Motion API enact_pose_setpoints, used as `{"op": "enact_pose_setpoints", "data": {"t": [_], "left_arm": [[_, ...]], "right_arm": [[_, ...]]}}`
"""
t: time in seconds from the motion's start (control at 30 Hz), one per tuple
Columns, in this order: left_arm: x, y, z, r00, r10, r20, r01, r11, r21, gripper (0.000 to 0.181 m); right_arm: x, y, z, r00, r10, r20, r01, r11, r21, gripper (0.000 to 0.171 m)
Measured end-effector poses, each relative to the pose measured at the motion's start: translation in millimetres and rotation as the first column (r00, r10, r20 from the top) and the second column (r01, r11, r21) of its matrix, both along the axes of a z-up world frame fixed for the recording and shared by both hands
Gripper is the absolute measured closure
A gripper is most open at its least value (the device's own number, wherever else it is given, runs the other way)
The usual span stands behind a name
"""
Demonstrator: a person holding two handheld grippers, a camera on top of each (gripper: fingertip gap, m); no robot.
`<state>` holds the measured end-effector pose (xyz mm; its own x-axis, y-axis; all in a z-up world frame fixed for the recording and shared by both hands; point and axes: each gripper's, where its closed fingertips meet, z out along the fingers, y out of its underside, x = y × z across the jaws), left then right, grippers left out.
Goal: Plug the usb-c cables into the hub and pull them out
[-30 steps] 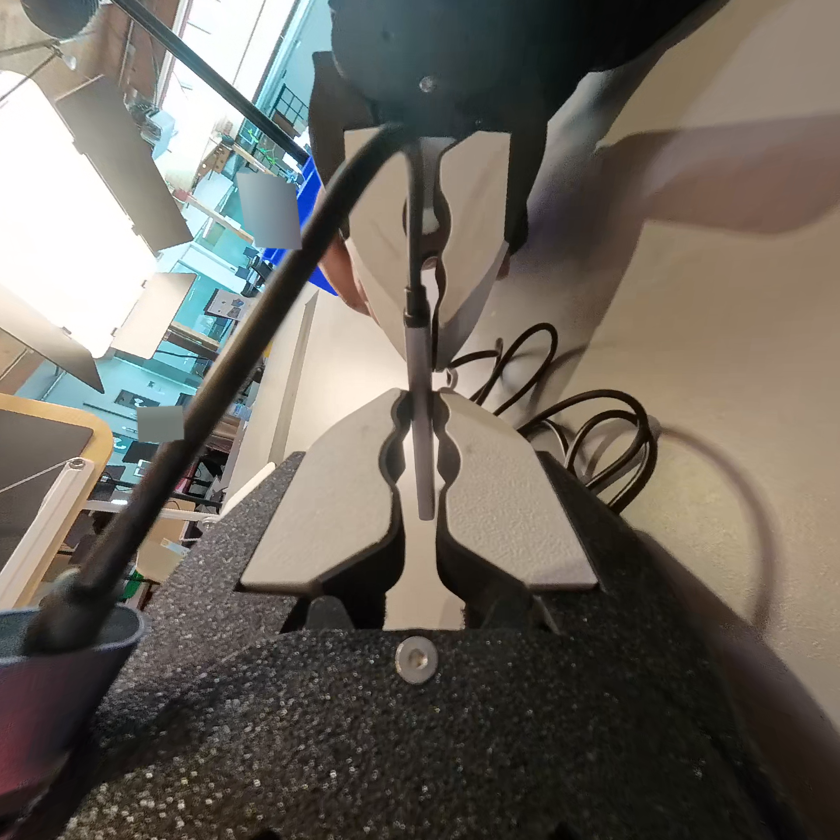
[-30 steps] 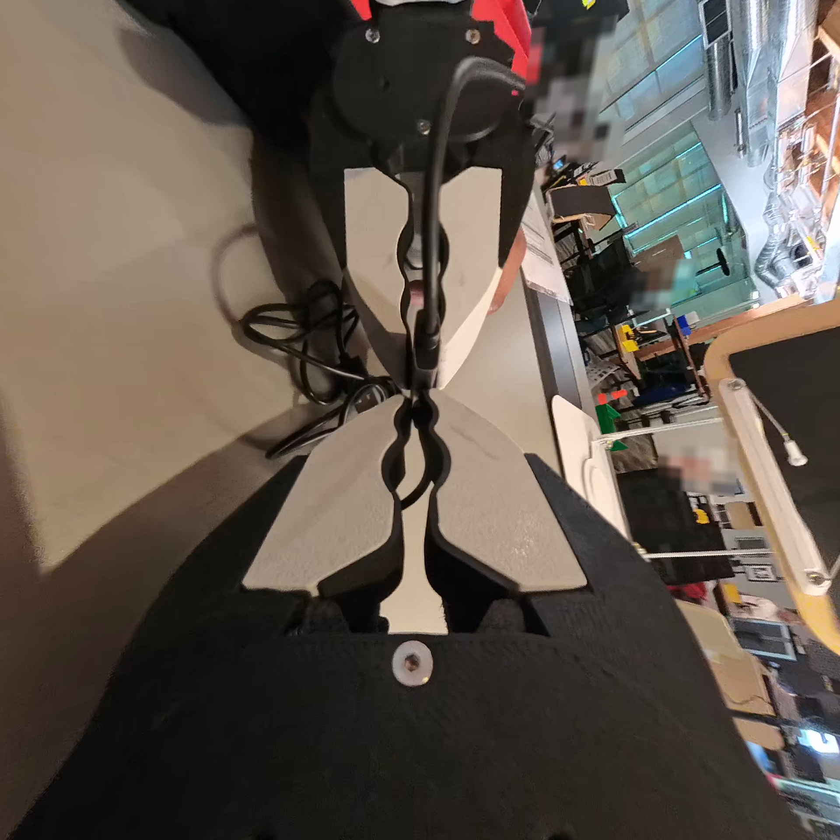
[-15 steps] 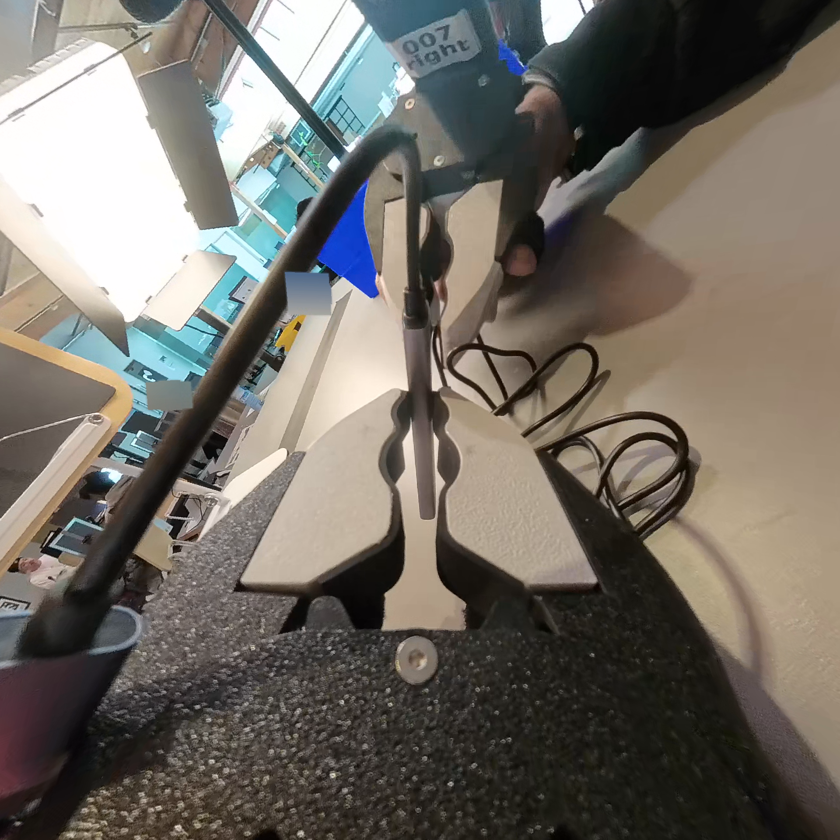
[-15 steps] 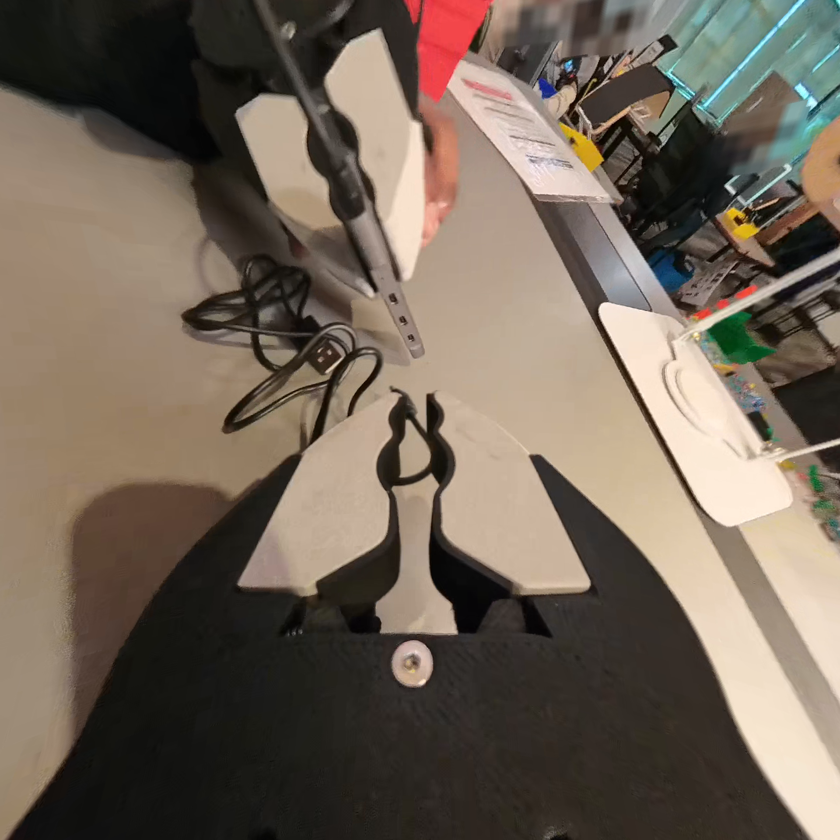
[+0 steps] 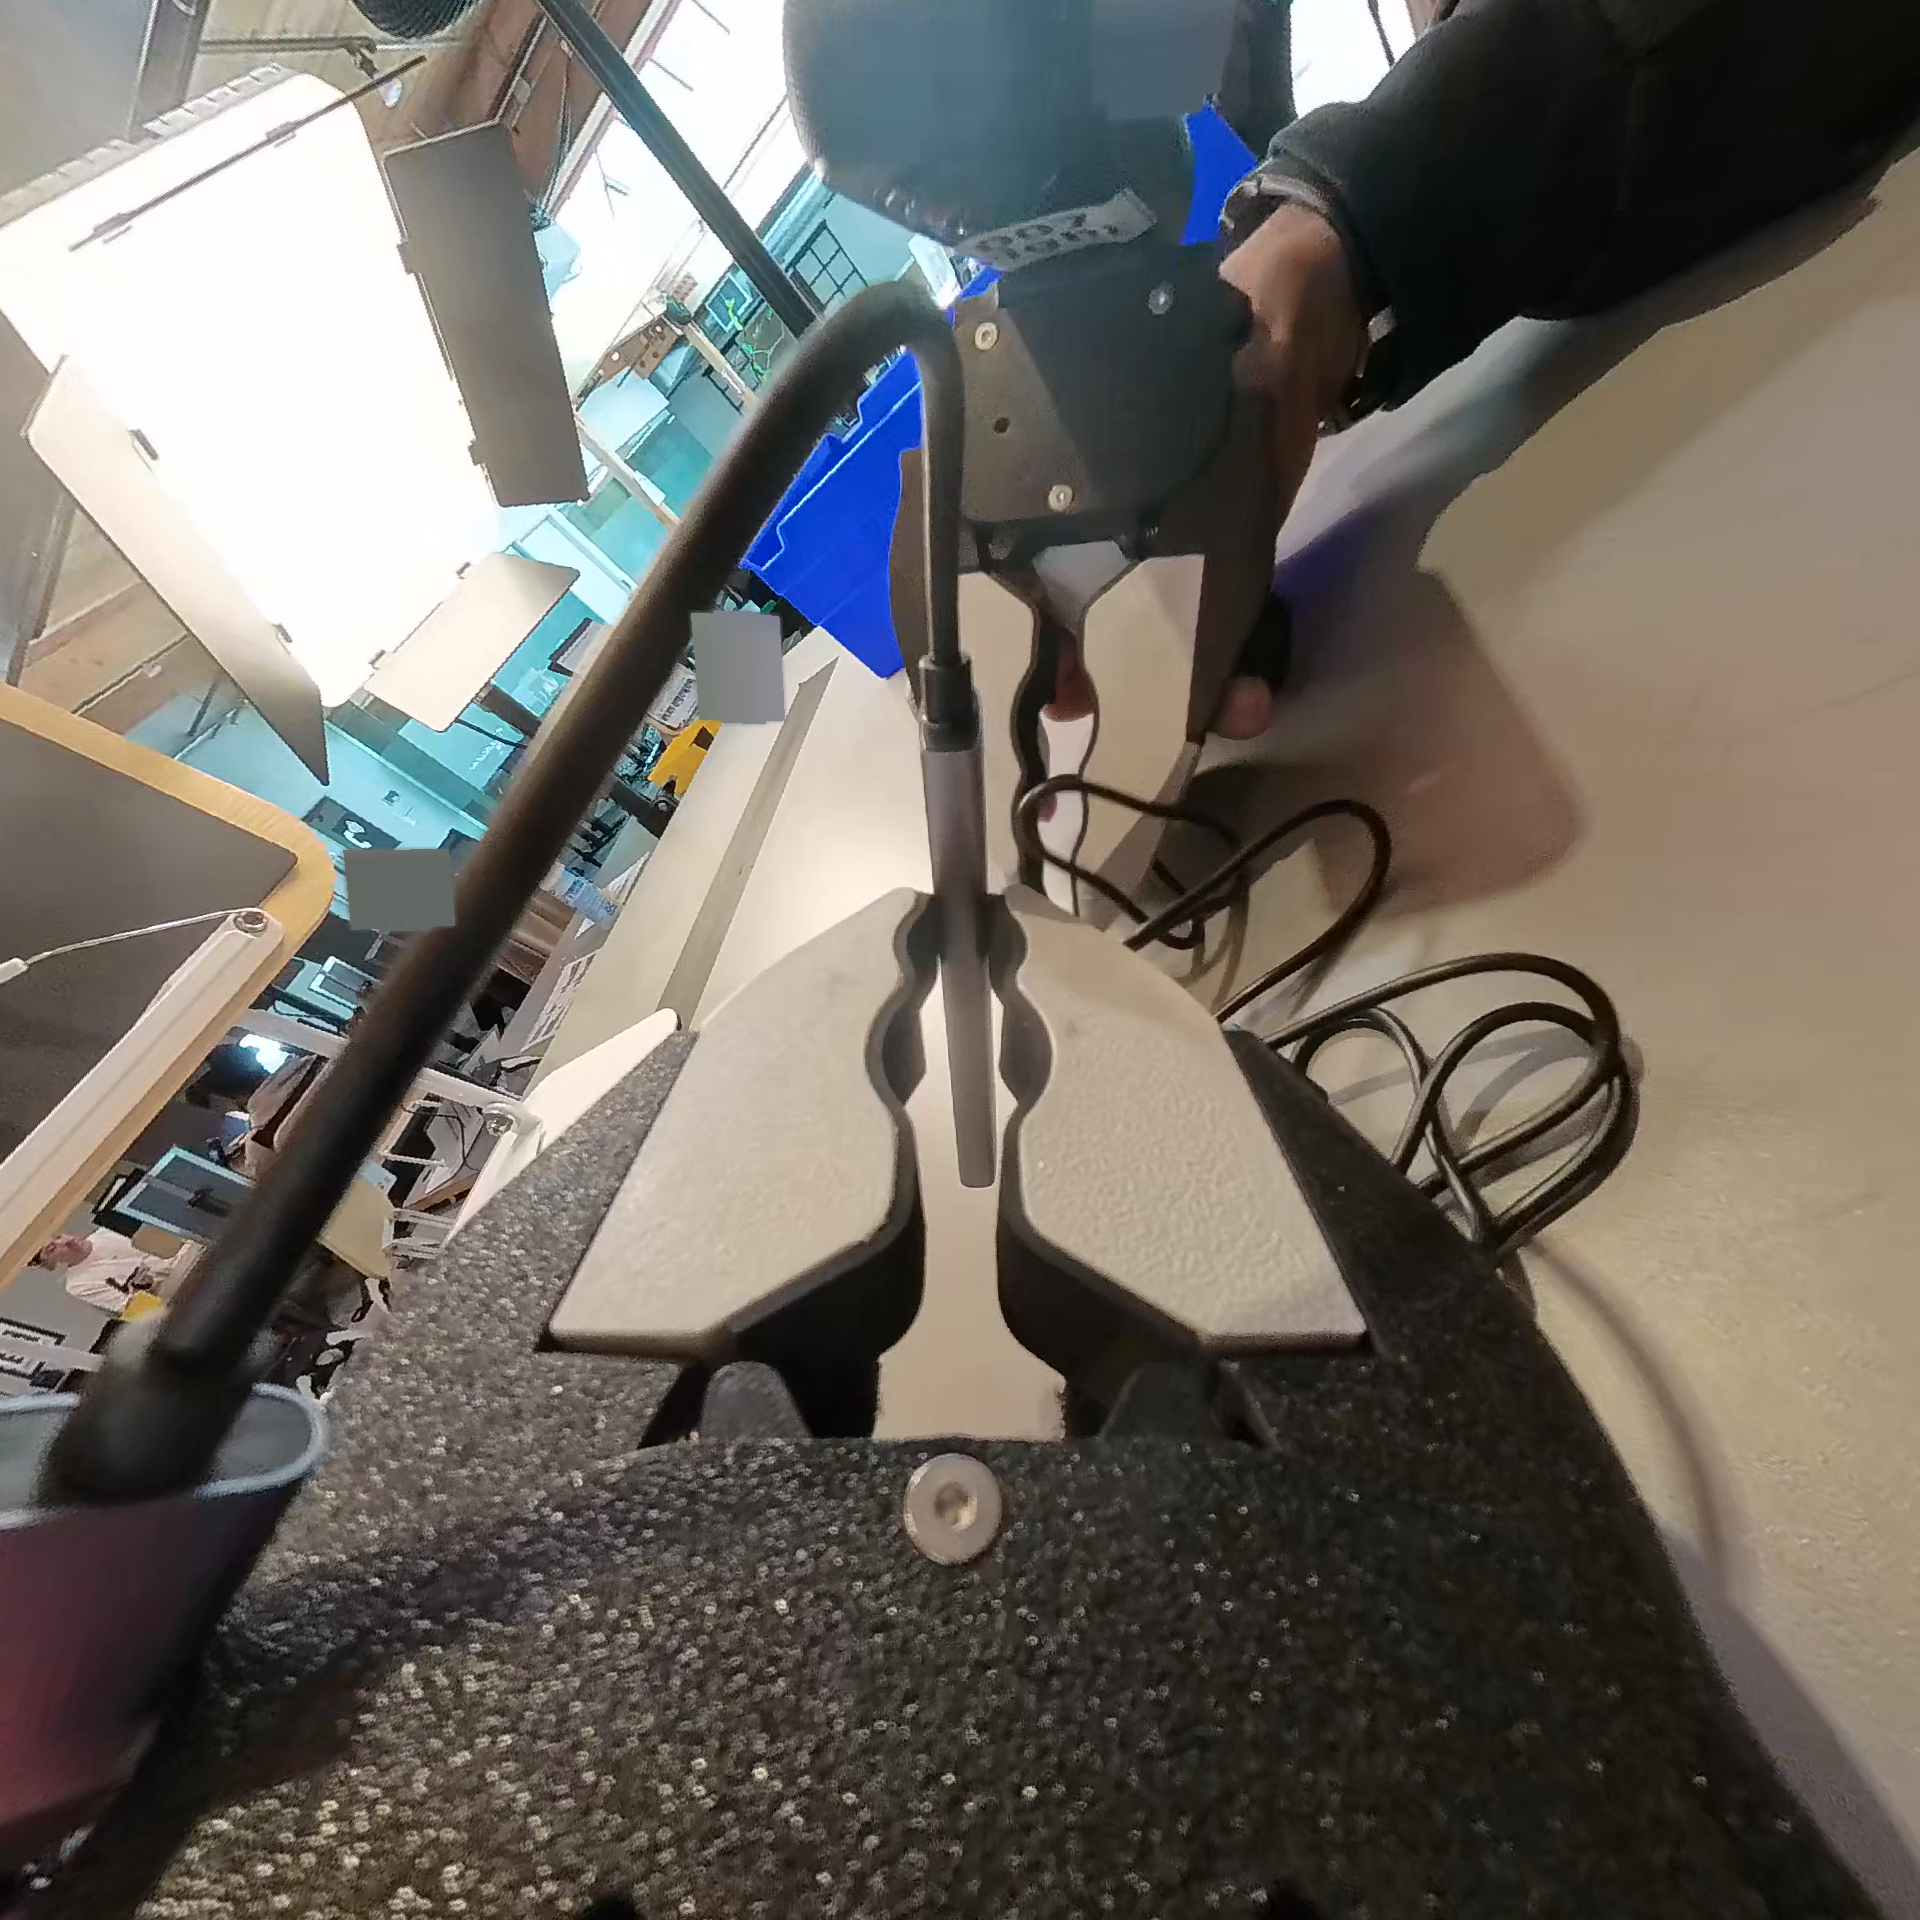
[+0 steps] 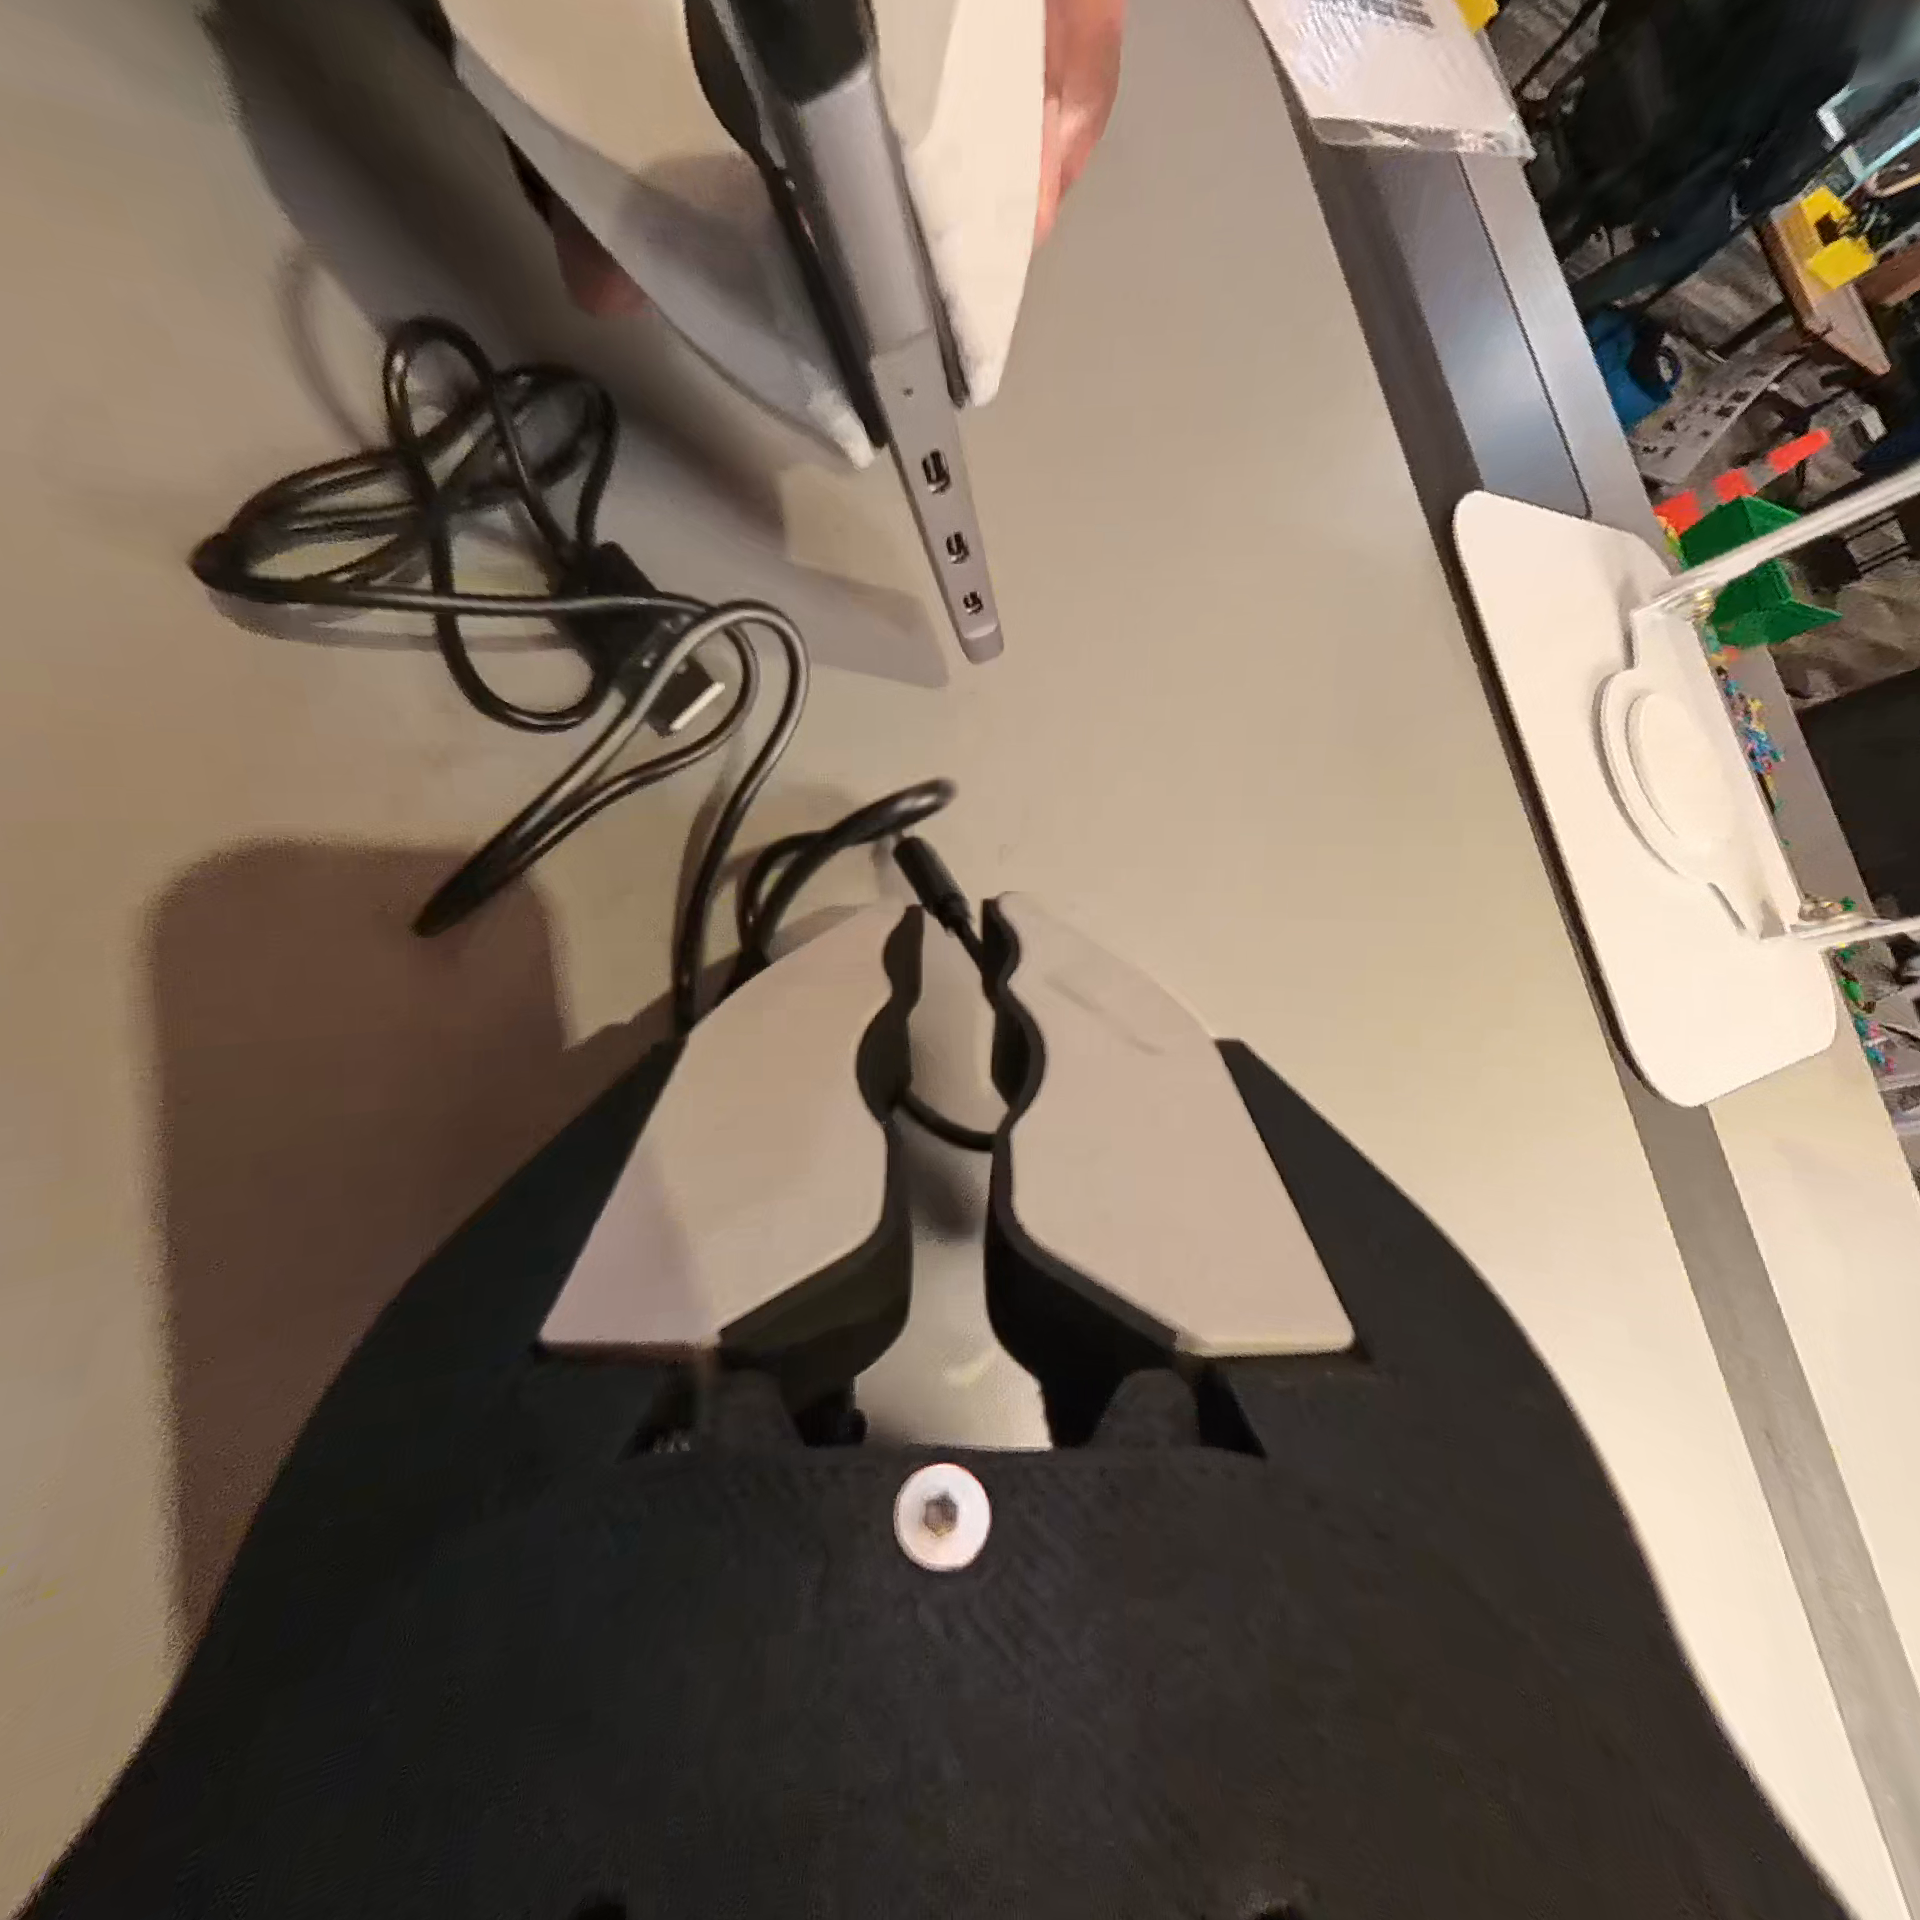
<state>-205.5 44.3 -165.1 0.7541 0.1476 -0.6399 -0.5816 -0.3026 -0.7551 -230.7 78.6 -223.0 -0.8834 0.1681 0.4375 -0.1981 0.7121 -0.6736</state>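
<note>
My left gripper (image 5: 964, 935) is shut on the thin grey hub (image 5: 961, 997), held edge-on above the table. The hub's thick black lead (image 5: 582, 790) arches up and left. In the right wrist view the hub (image 6: 951, 530) juts from the left gripper, its three small ports bare. My right gripper (image 6: 954, 920) is low over the table, below the hub and apart from it. Its jaws stand a narrow gap apart. The black usb-c cable plug (image 6: 933, 881) lies slantwise between the fingertips, and its cord loops back between the fingers.
A tangle of black cables (image 6: 488, 582) with a USB-A plug (image 6: 686, 712) lies on the beige table (image 6: 1195, 727), left of the hub. A white plate-like stand (image 6: 1538, 727) sits at the table's right edge. A person's hand (image 5: 1288, 343) holds the right gripper. Across from one pair of fingers to the other is roughly 8 cm.
The right gripper drew the usb-c plug out of the hub, backed away and dropped toward the table. Its jaws have parted slightly. The left gripper still holds the hub.
</note>
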Motion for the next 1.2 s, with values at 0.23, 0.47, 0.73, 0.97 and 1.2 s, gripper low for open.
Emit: {"op": "enact_pose_setpoints", "data": {"t": [0.23, 0.47, 0.73, 0.97, 1.2], "left_arm": [[-1.7, -0.5, 1.3, 1.000, 0.008, 0.002, -0.008, 1.000, 0.009, 0.172], [-2.1, -2.3, 4.9, 1.000, 0.011, 0.003, -0.011, 0.999, 0.033, 0.172], [-1.1, -6.1, 16.9, 1.000, 0.000, 0.029, -0.004, 0.994, 0.112, 0.172], [-2.9, -8.0, 25.1, 0.999, -0.001, 0.050, -0.007, 0.986, 0.167, 0.171], [2.6, -5.5, 25.9, 0.998, -0.038, 0.058, 0.028, 0.984, 0.173, 0.171]], "right_arm": [[-3.2, 2.3, 0.7, 0.999, -0.020, -0.049, 0.021, 1.000, 0.006, 0.164], [-2.7, -0.4, 14.1, 0.996, 0.000, -0.091, -0.007, 0.997, -0.077, 0.166], [9.0, -8.8, 44.7, 0.995, 0.050, -0.081, -0.071, 0.956, -0.284, 0.166], [34.2, -26.8, 56.8, 0.985, 0.146, -0.094, -0.170, 0.919, -0.355, 0.166], [41.1, -36.9, 62.6, 0.981, 0.145, -0.126, -0.183, 0.907, -0.381, 0.166]]}}
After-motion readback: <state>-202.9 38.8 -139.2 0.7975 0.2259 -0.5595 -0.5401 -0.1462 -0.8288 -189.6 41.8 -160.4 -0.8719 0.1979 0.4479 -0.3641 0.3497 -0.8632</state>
